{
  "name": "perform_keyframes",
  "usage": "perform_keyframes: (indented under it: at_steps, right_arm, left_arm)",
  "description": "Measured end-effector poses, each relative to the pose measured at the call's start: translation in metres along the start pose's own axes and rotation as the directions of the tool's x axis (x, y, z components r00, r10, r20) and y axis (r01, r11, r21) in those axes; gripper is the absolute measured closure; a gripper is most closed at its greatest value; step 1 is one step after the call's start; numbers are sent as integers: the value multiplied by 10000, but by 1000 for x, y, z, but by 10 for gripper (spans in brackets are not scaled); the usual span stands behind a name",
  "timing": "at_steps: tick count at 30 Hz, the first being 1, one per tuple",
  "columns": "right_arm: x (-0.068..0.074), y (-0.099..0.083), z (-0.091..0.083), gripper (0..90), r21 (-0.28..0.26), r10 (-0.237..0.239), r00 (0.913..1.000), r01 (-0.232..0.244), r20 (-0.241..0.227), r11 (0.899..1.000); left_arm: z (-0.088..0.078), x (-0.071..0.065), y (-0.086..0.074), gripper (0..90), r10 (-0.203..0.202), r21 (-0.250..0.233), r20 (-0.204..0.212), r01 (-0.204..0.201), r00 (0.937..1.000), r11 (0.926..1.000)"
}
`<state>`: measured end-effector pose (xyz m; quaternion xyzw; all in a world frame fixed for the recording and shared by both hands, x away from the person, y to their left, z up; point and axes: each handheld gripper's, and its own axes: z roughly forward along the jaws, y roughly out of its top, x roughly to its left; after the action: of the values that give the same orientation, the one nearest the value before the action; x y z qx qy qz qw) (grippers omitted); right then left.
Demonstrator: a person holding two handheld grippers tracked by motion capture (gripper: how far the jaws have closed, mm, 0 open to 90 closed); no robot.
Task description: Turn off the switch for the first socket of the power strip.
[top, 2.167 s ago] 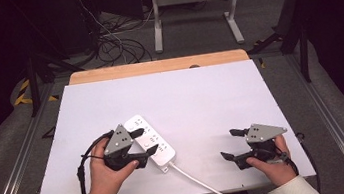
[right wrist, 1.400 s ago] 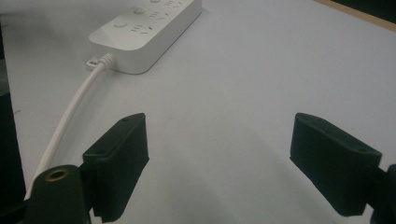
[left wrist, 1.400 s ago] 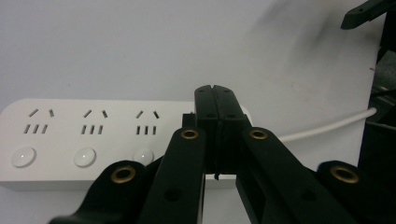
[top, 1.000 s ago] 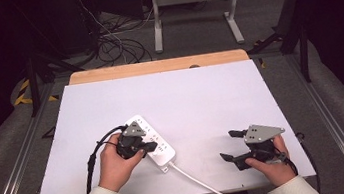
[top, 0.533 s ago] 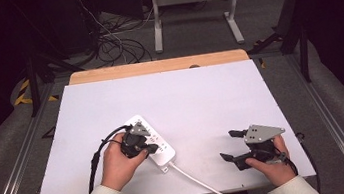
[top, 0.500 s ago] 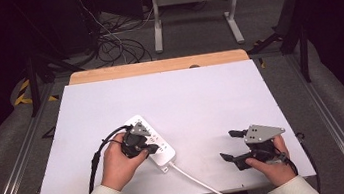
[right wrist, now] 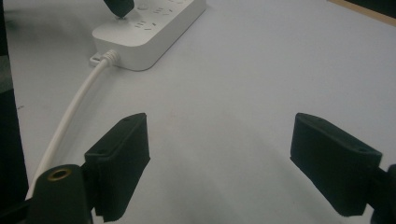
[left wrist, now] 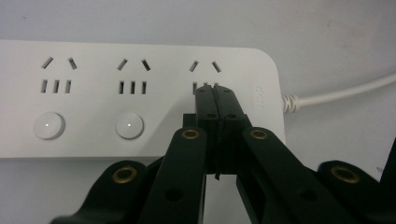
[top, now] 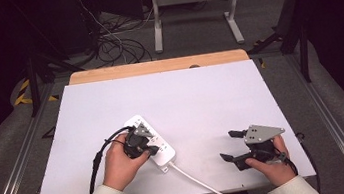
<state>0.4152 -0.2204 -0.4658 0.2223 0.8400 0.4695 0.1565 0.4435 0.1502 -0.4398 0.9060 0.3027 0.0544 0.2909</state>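
With the left claw (left wrist: 215, 93) clenched empty, tips pressing the power strip (top: 149, 139) at lower left of the bench (top: 210, 97) while the right claw (right wrist: 219, 163) idles spread open, a skewed push could slide the strip.

High view overhead, gripper views close — all share power strip (top: 149, 140)
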Motion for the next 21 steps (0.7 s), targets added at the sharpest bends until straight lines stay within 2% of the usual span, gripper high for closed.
perform_keyframes:
  at_steps: [10, 16, 21]
  right_arm:
    - [0, 0, 1, 198, 31, -23, 10000, 23, -43, 10000]
    - [0, 0, 1, 200, 28, -20, 10000, 20, -38, 10000]
    - [0, 0, 1, 200, 52, -35, 10000, 35, -61, 10000]
  left_arm:
    - [2, 0, 0, 900, 95, 51, -110, -95, 9999, 9999]
    - [2, 0, -1, 900, 218, 61, -318, -216, 9993, 9997]
    - [4, 0, -2, 900, 217, 35, -232, -216, 9995, 9998]
